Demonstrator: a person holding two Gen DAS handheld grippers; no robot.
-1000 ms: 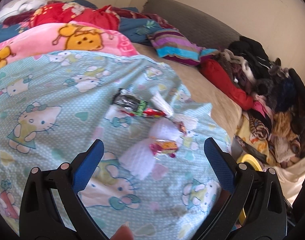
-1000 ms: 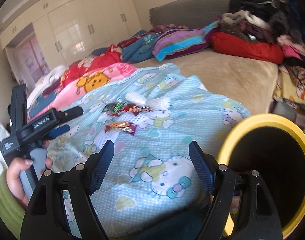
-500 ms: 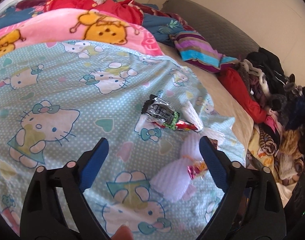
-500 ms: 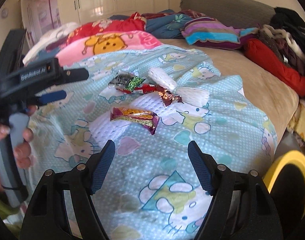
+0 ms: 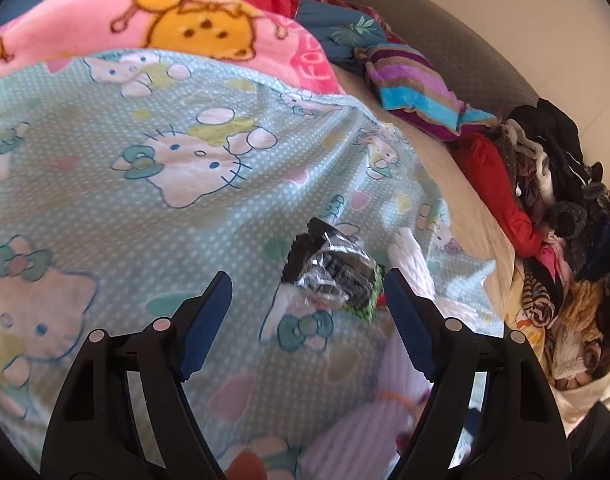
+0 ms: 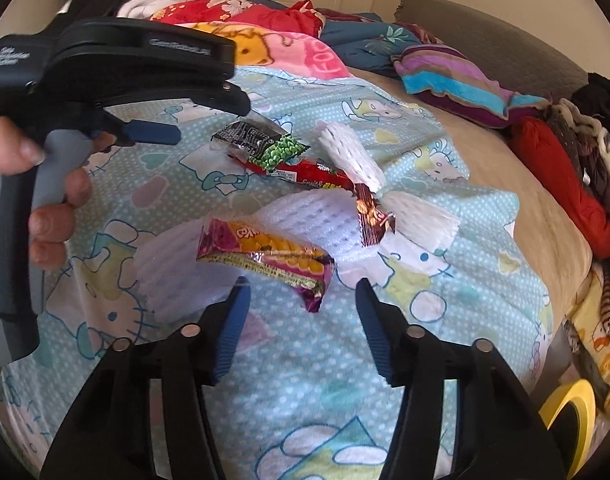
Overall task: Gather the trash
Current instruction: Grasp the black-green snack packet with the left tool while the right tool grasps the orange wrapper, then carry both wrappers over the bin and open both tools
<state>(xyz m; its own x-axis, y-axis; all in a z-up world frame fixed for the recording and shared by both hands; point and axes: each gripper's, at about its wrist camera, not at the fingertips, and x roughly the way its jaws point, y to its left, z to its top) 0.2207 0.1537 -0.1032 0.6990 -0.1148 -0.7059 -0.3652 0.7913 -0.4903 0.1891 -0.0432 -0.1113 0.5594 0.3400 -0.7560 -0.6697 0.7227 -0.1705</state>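
While the left gripper (image 5: 307,286) stands with its two blue fingers (image 5: 204,316) spread wide over the light blue cat-print blanket (image 5: 153,200), a crumpled black and silver wrapper (image 5: 331,270) lies on the blanket between their tips, closer to the right finger and not touched by either. Just behind the right finger a white foam net (image 5: 411,258) lies on the blanket, and a second pale foam piece (image 5: 357,436), blurred, is low between the gripper's arms. Beyond the blanket there is a pink blanket (image 5: 185,20), a striped pillow (image 5: 417,92) and a pile of clothes (image 5: 553,208) at the right.

From the right wrist view, the right gripper (image 6: 301,294) is also open, its fingers apart with nothing between the pads. A magenta and yellow wrapper (image 6: 265,256) lies on a white foam sheet (image 6: 305,216) just in front of the tips, its lower corner reaching into the gap. Farther away lie a red wrapper (image 6: 305,170), a small brown wrapper (image 6: 371,216) and the black wrapper with a green end (image 6: 261,142). The left gripper (image 6: 153,120) is seen from the side at the upper left, held by the hand (image 6: 45,200), its tips near the black wrapper. A yellow bin rim (image 6: 571,408) shows at the lower right, beside the bed.
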